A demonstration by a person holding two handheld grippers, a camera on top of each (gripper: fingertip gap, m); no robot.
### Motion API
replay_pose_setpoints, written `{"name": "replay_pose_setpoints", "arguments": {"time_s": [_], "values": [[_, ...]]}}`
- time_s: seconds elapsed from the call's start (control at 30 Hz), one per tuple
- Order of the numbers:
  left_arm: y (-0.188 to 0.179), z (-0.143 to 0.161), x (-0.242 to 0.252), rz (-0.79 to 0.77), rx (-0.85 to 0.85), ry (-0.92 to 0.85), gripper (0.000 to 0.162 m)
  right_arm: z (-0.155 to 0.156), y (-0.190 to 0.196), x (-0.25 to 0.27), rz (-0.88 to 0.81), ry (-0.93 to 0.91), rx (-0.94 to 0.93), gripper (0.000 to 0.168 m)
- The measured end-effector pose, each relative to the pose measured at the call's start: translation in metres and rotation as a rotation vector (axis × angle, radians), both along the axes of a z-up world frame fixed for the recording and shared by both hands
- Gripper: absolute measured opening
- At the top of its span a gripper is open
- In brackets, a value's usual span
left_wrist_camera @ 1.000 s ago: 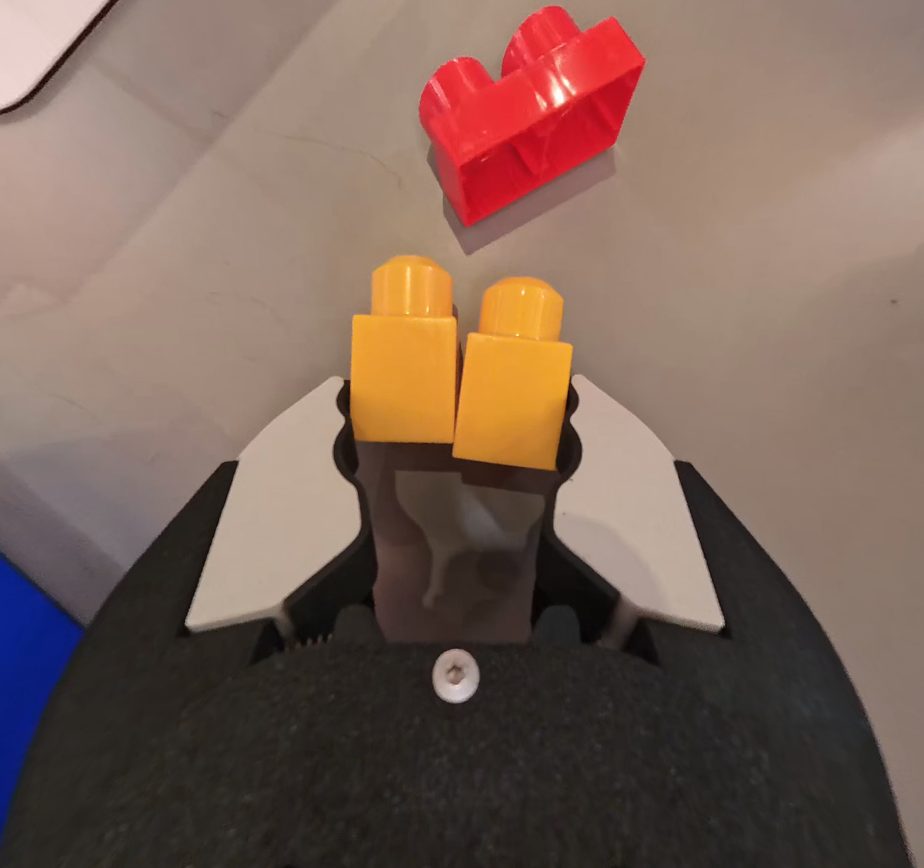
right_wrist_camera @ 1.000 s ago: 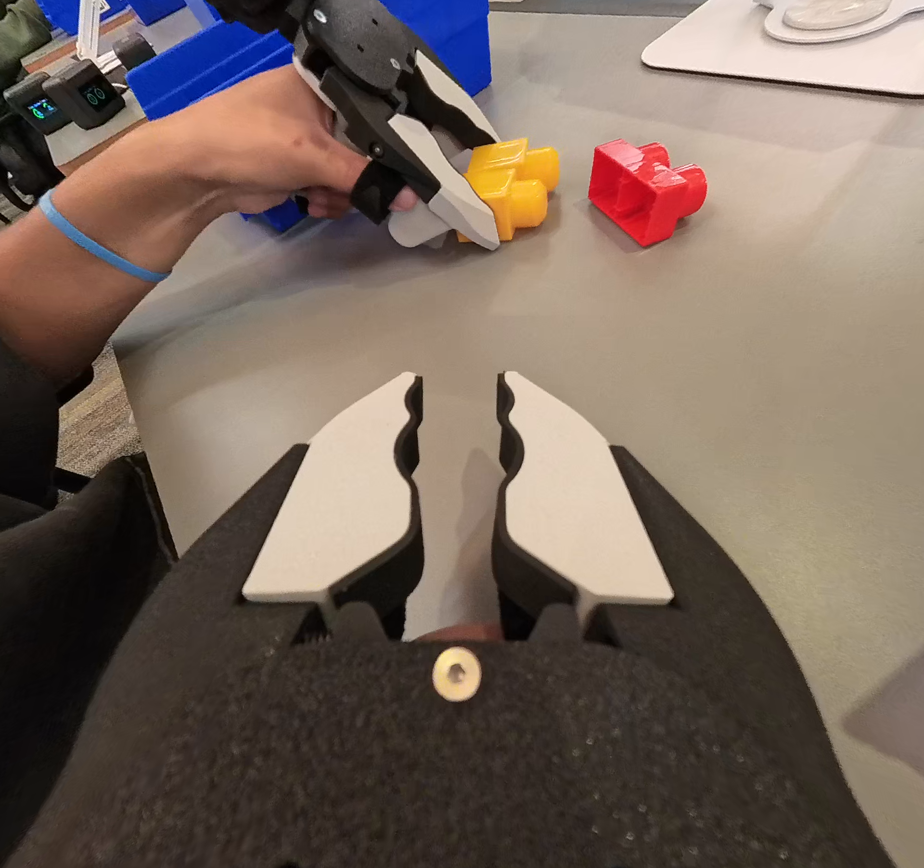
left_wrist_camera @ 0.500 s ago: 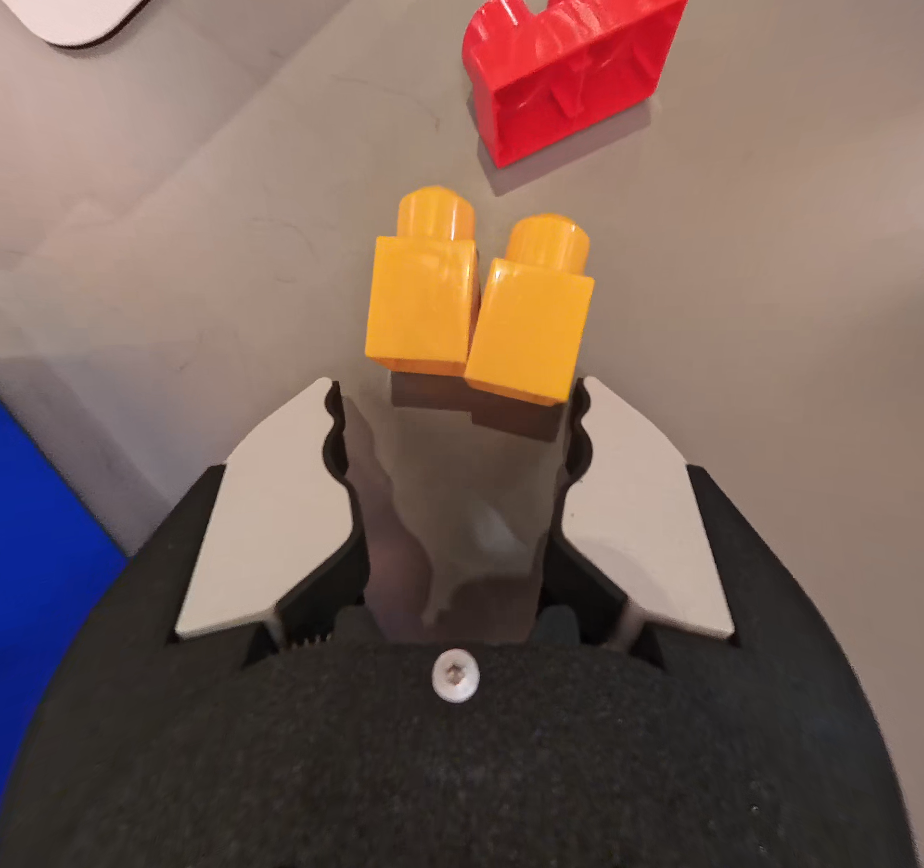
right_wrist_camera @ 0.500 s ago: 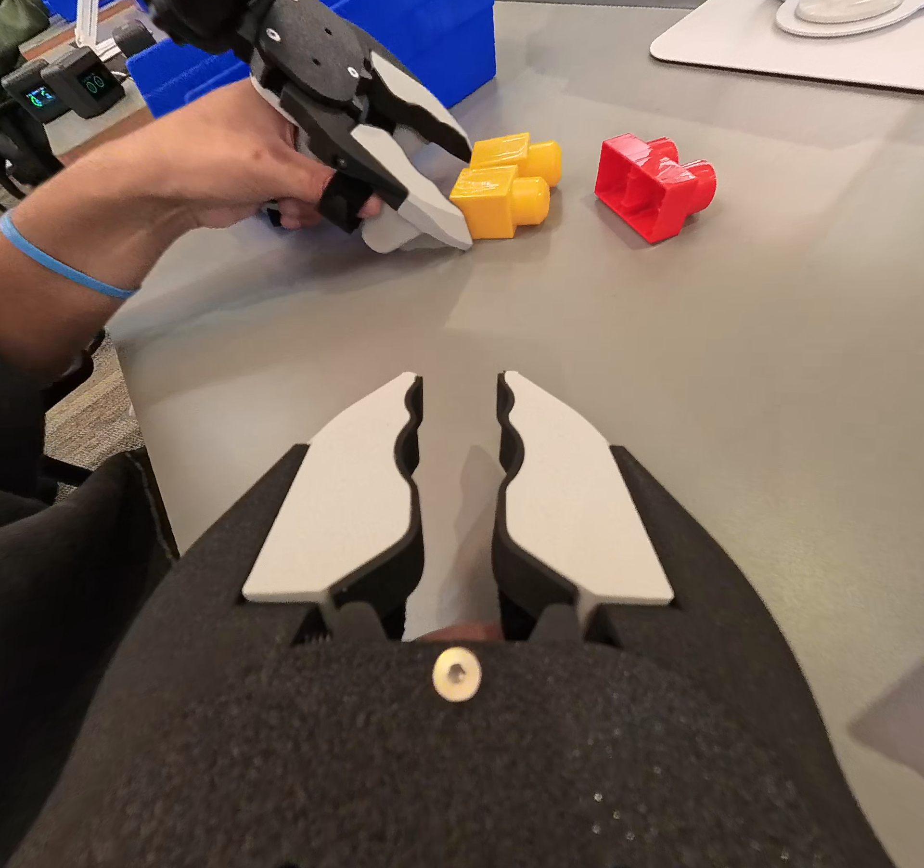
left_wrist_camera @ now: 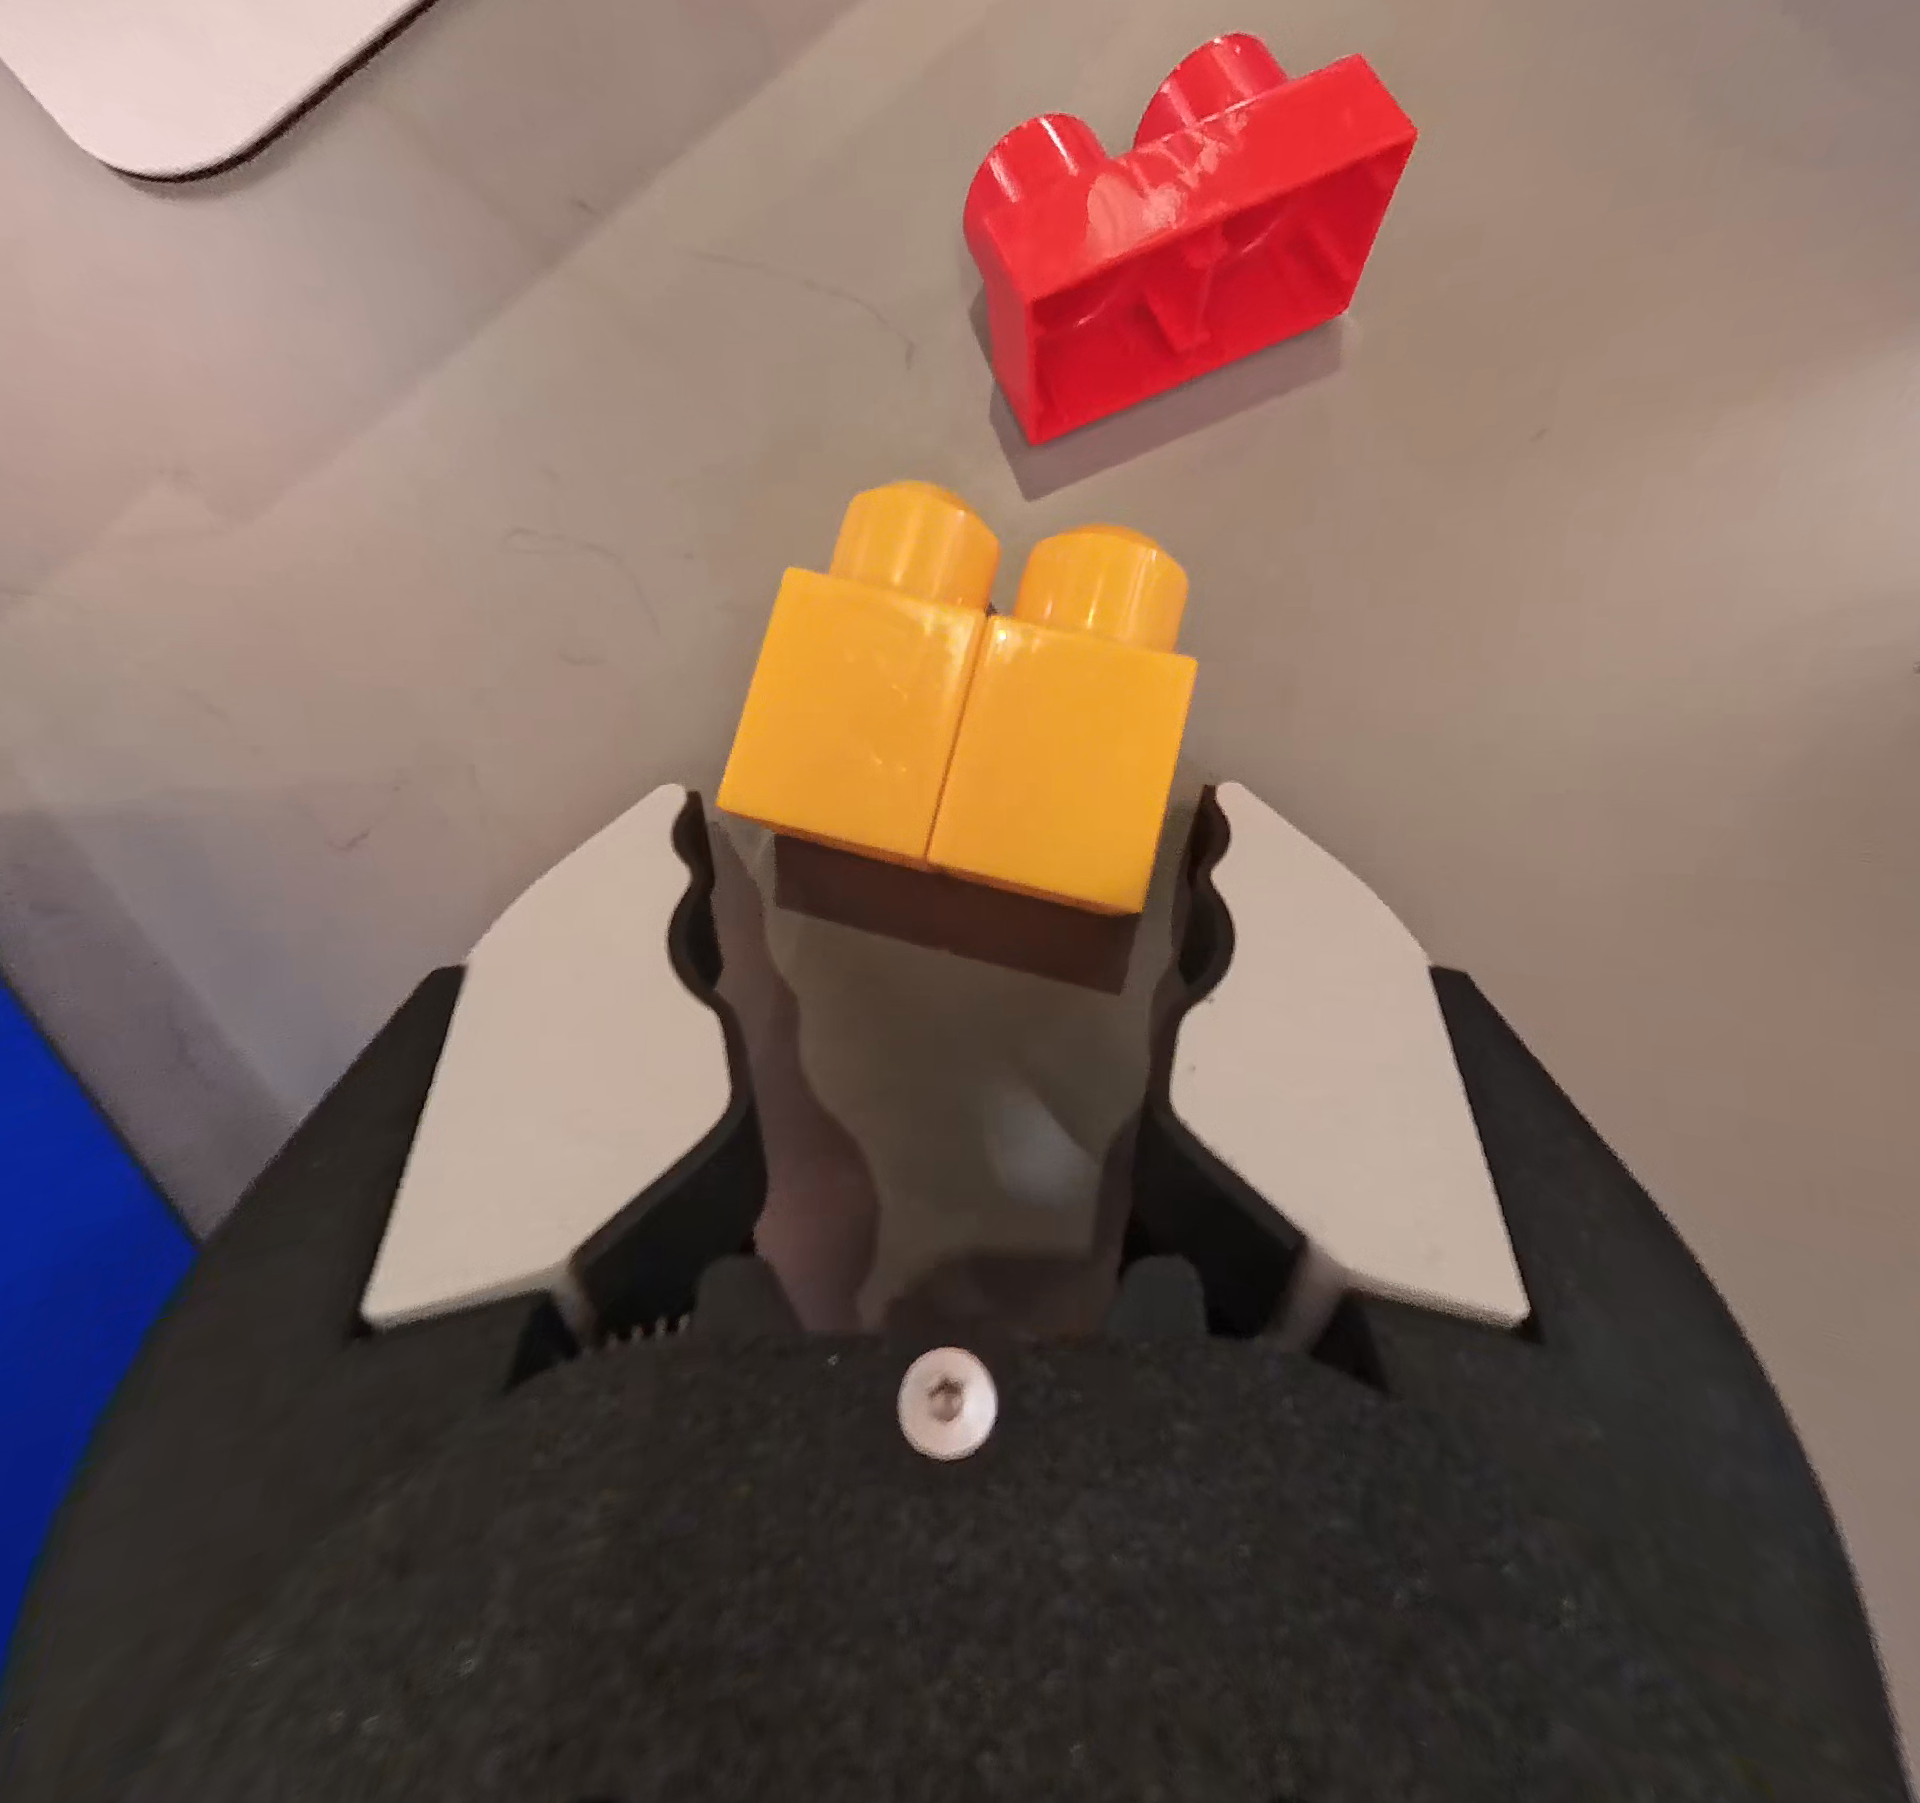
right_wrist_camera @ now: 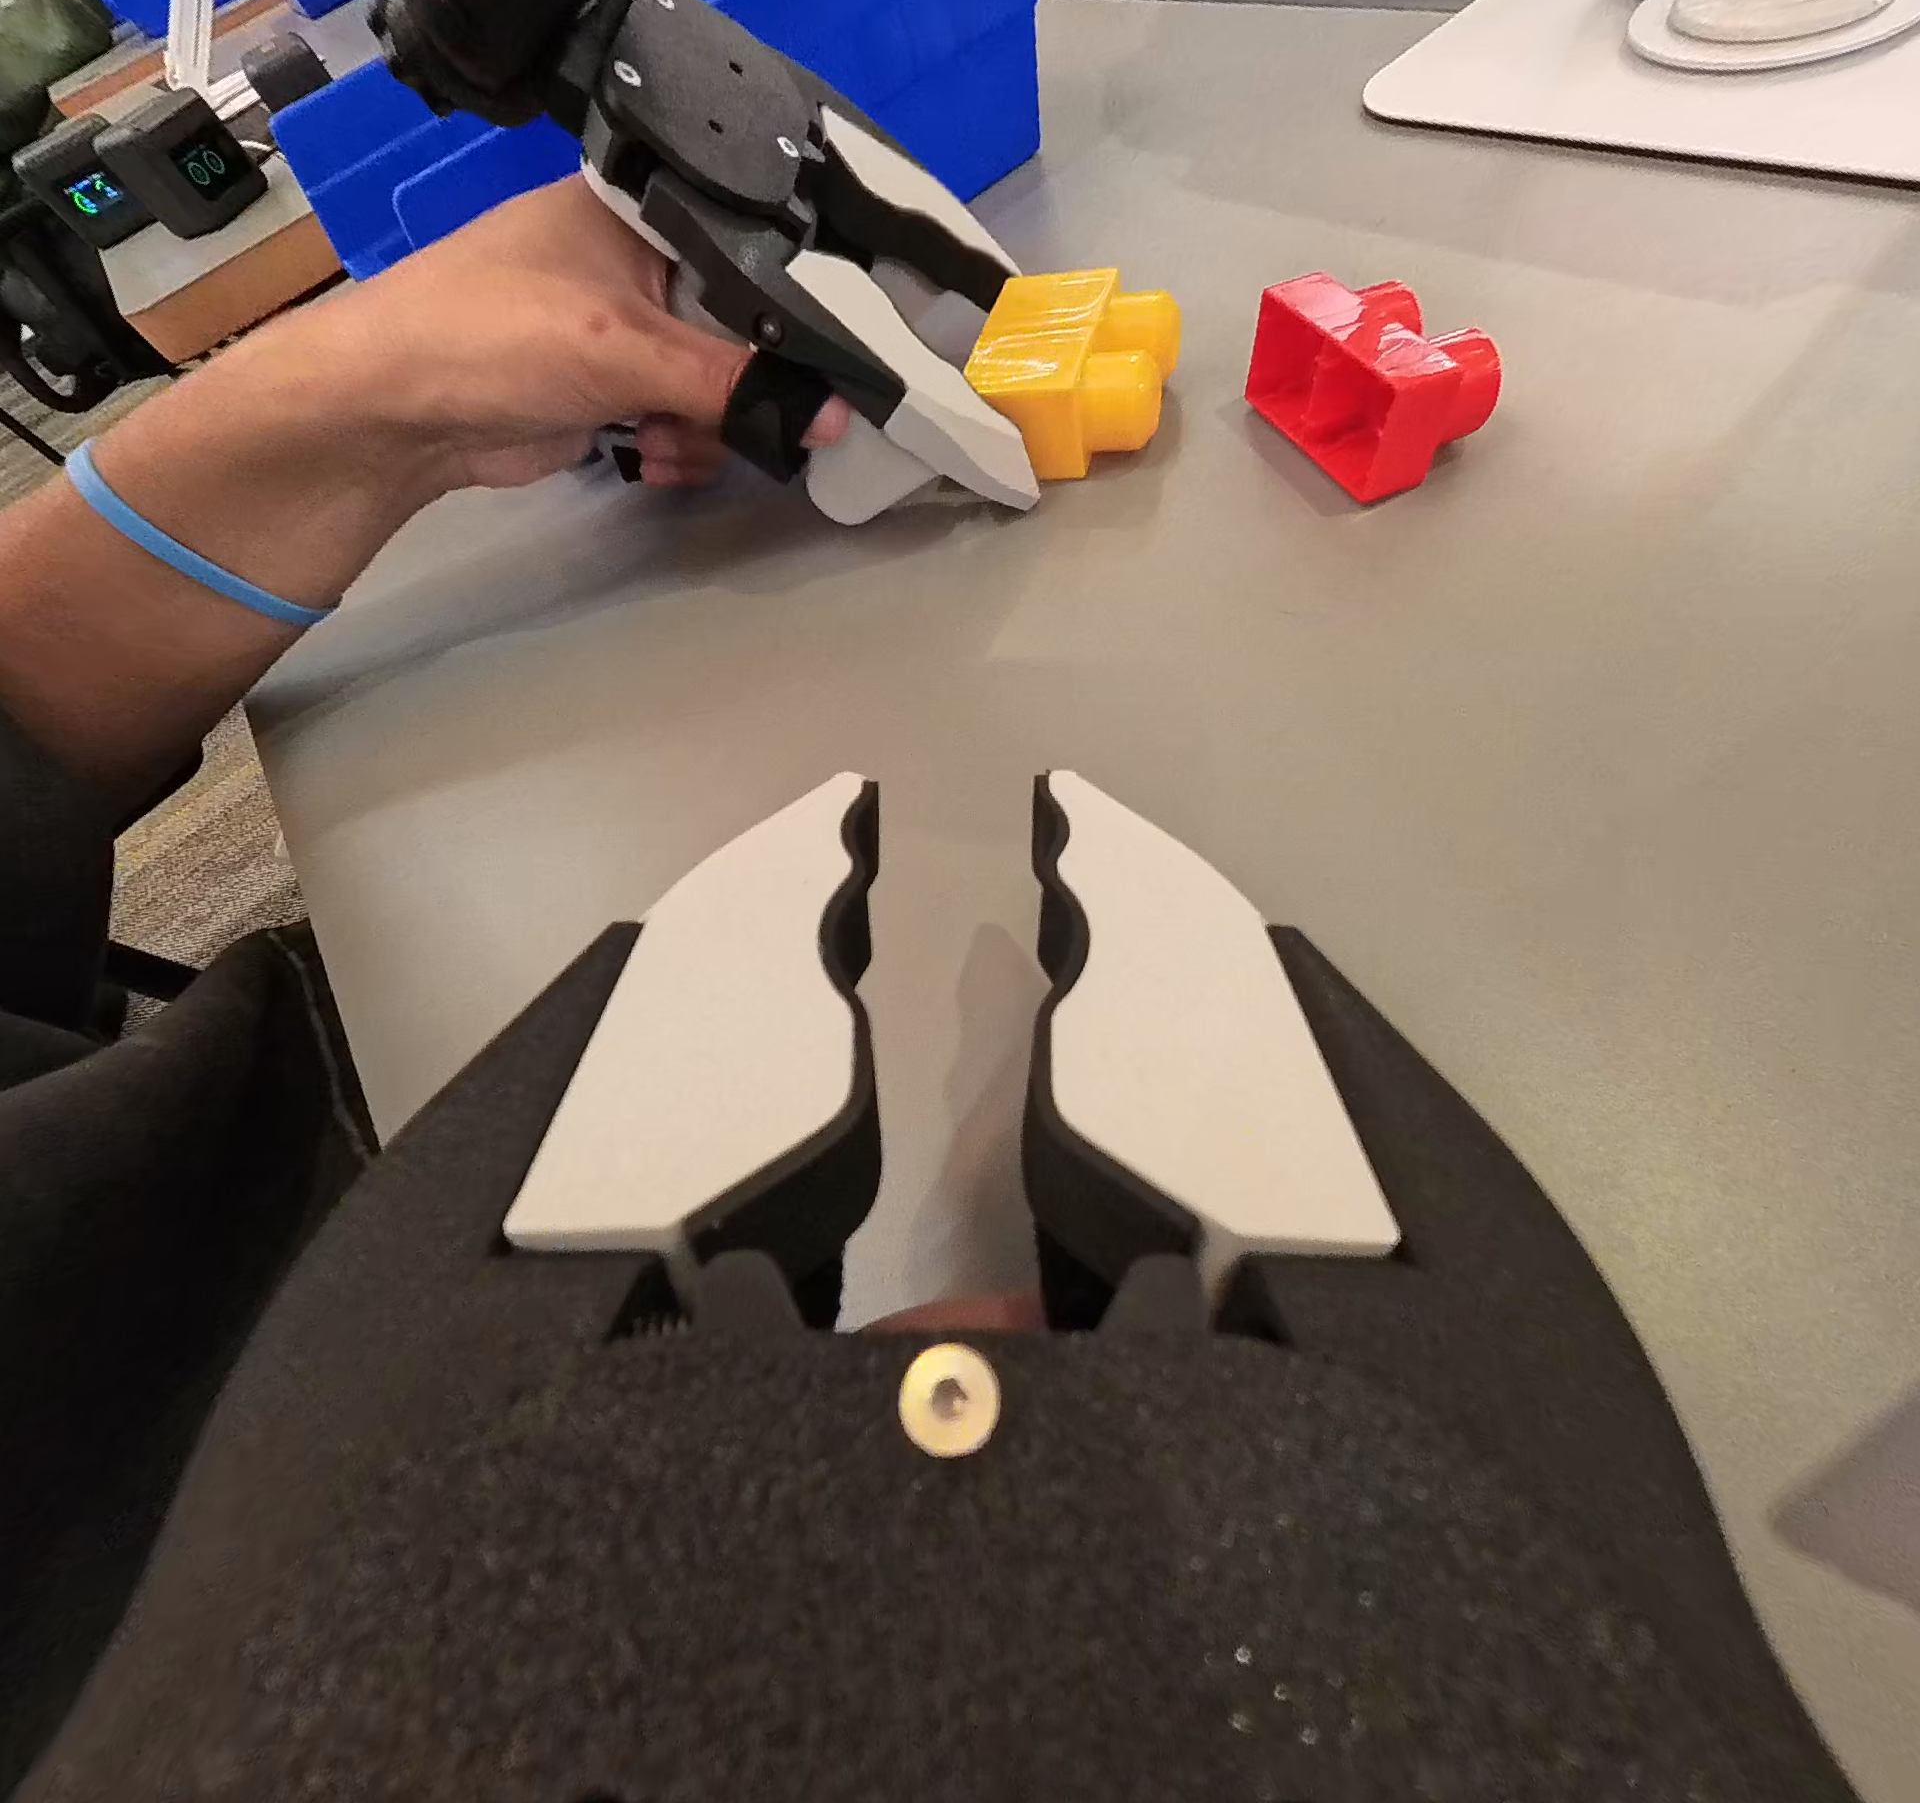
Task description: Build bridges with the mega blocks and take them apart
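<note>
Two yellow blocks (left_wrist_camera: 961, 745) lie side by side on the grey table (left_wrist_camera: 416, 506), right at the tips of the left gripper (left_wrist_camera: 948, 797) — jaws spread wide, nothing clamped. The red block (left_wrist_camera: 1195, 247) lies just beyond. The right gripper (right_wrist_camera: 954, 787) hovers well apart — slightly parted, empty.

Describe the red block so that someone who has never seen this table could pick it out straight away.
Start at the grey table, with blue bins along its far left edge. Just past the open left gripper lie two yellow blocks side by side, and beyond them, lying apart, is the red block. It is the only red piece, tipped on its side with two studs, its hollow underside showing.
</note>
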State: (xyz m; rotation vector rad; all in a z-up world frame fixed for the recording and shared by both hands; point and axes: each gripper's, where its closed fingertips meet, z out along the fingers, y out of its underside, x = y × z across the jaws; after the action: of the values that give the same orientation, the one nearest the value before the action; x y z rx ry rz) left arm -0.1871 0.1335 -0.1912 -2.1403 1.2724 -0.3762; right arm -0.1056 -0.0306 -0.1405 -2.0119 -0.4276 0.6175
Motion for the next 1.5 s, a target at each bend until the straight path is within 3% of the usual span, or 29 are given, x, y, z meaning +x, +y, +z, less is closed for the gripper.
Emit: {"name": "replay_pose_setpoints", "arguments": {"time_s": [0.27,0.43,0.57,0.97,1.1,1.3,1.5], "values": [[0.002,0.001,0.004,-0.06,0.039,-0.031,0.09,0.0,0.0,-0.001,0.005,0.0,-0.004,0.028],[0.003,0.001,0.005,-0.072,0.014,-0.075,0.088,-0.001,-0.001,-0.001,0.008,-0.001,-0.006,0.028],[0.003,0.0,0.005,-0.075,-0.009,-0.077,0.077,-0.001,-0.001,-0.001,0.01,-0.004,-0.006,0.028],[-0.002,0.002,0.007,-0.103,0.031,-0.07,0.076,-0.002,-0.001,-0.003,0.015,-0.011,-0.007,0.028],[-0.004,0.021,0.006,-0.095,0.11,-0.137,0.076,-0.001,-0.001,-0.003,0.015,-0.013,-0.006,0.028],[-0.03,0.072,-0.011,-0.103,0.271,-0.292,0.076,0.0,0.001,-0.001,-0.002,0.002,-0.002,0.028],[-0.078,0.078,-0.027,-0.096,0.263,-0.383,0.076,0.01,0.011,0.004,-0.039,0.09,-0.041,0.034]]}}
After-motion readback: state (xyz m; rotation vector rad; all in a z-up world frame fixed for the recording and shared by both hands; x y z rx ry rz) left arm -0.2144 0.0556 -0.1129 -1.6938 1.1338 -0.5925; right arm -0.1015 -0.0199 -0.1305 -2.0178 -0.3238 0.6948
